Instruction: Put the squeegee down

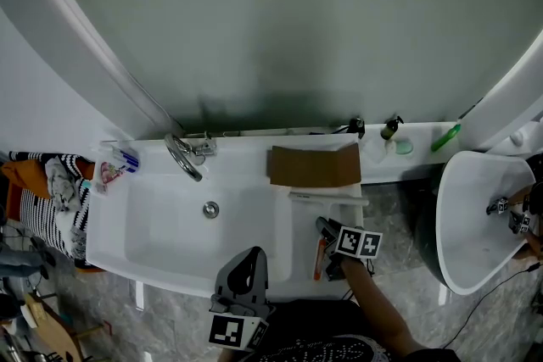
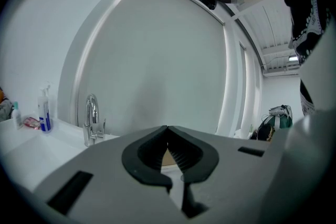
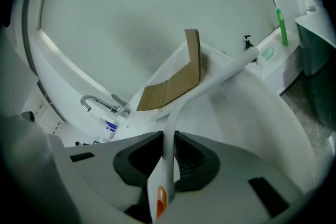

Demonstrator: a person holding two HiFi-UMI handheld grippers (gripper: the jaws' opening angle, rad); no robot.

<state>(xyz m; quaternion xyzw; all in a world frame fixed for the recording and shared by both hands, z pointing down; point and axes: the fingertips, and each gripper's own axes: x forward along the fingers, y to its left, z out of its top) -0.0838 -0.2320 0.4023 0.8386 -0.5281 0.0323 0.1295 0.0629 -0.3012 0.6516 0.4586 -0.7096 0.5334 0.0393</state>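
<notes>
The squeegee is white with an orange mark on its handle. Its blade lies crosswise on or just over the white counter, right of the sink basin and in front of a cardboard sheet. My right gripper is shut on the handle. In the right gripper view the handle runs up between the dark pads and the squeegee stretches toward the back ledge from the gripper. My left gripper hovers at the sink's front edge. In its own view the left gripper is shut with its tips touching and holds nothing.
A chrome faucet stands behind the basin, with small bottles at its left. Dark bottles and a green item sit on the back ledge. A second white fixture is at the right, and a striped cloth at the left.
</notes>
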